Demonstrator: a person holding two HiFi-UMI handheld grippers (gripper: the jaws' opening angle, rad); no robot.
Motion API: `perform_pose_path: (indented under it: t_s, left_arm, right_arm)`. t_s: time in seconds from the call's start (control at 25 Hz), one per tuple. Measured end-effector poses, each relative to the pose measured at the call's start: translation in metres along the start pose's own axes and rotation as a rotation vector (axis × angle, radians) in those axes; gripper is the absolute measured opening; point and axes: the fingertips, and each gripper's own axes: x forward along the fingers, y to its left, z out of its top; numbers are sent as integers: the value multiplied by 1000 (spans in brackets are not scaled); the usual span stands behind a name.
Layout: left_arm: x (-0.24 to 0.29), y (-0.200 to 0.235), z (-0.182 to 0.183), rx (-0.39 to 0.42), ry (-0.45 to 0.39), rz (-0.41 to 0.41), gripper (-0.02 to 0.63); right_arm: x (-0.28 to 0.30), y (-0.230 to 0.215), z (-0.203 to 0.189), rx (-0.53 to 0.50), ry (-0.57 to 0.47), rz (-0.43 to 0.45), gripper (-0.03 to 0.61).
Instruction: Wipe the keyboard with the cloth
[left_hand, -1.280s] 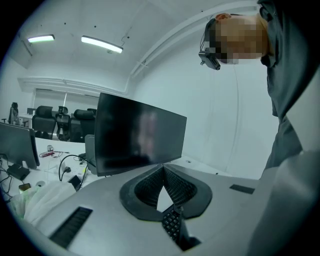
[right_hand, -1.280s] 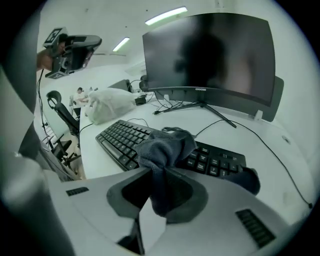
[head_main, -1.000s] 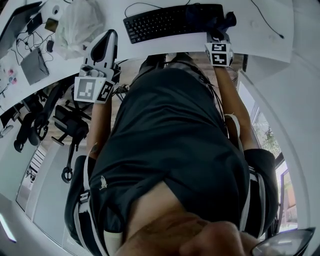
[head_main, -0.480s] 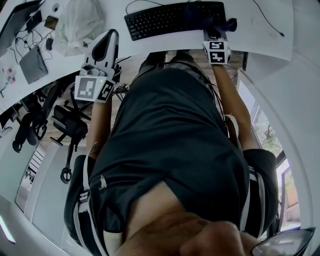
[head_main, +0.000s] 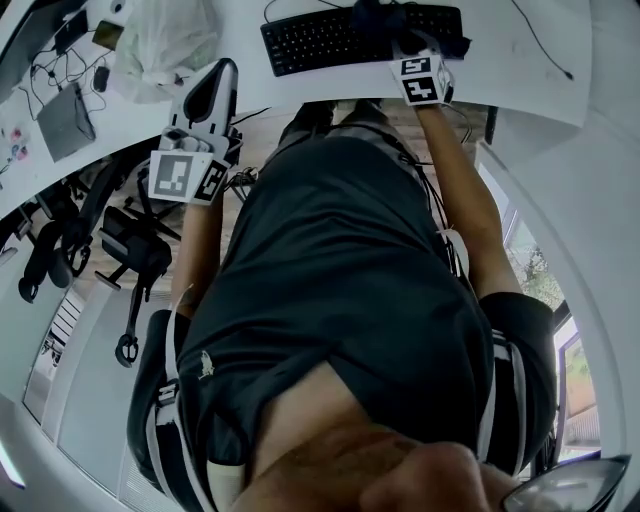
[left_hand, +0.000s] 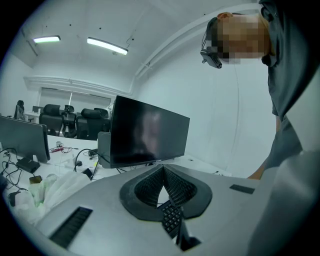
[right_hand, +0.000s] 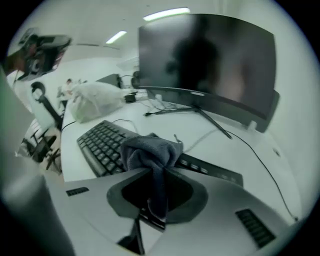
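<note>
A black keyboard (head_main: 330, 38) lies on the white desk (head_main: 520, 75) at the far edge of the head view. My right gripper (head_main: 405, 45) hovers over the keyboard's right half, shut on a dark grey cloth (head_main: 385, 18). In the right gripper view the cloth (right_hand: 150, 150) bunches up above the jaws and rests on the keyboard (right_hand: 100, 145). My left gripper (head_main: 220, 75) stays at the desk's near edge, left of the keyboard, shut with nothing in it. Its pads (left_hand: 172, 185) meet at the tips.
A crumpled plastic bag (head_main: 160, 40) and cables with small devices (head_main: 65, 110) lie at the desk's left. A dark monitor (right_hand: 210, 60) stands behind the keyboard, with its cable (right_hand: 260, 160) trailing right. Office chairs (head_main: 130, 250) stand on the floor at the left.
My right gripper has slid left and farther over the keyboard, dragging the cloth with it. The left gripper has stayed where it was.
</note>
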Motion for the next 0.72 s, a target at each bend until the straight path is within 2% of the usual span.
perform_pose_path:
  t_s: [0.08, 0.16, 0.2, 0.32, 0.4, 0.48, 0.56, 0.64, 0.72]
  left_arm:
    - [-1, 3, -1, -6, -1, -2, 5]
    - [-1, 4, 1, -5, -6, -6, 5]
    - [-1, 5, 3, -4, -10, -6, 5]
    - [-3, 10, 5, -7, -14, 0, 5]
    - [-3, 16, 3, -14, -10, 5, 5]
    - [-2, 19, -1, -26, -5, 6, 5]
    - [1, 19, -2, -32, -3, -1, 5]
    - [5, 18, 0, -32, -6, -10, 5]
    - [8, 19, 2, -32, -10, -13, 5]
  right_arm:
    - [6, 39, 13, -132, -33, 105, 63]
    - [9, 54, 21, -149, -45, 159, 63]
    - [10, 46, 23, -115, -38, 139, 63]
    - [11, 1, 24, 45, -17, -1, 63]
    - [15, -4, 28, 58, -16, -42, 63]
    - [20, 24, 35, -45, -42, 7, 63]
    - [21, 54, 41, -138, -65, 107, 63]
    - [20, 47, 41, -102, -59, 141, 63]
    - [17, 9, 36, 10, -30, 47, 63]
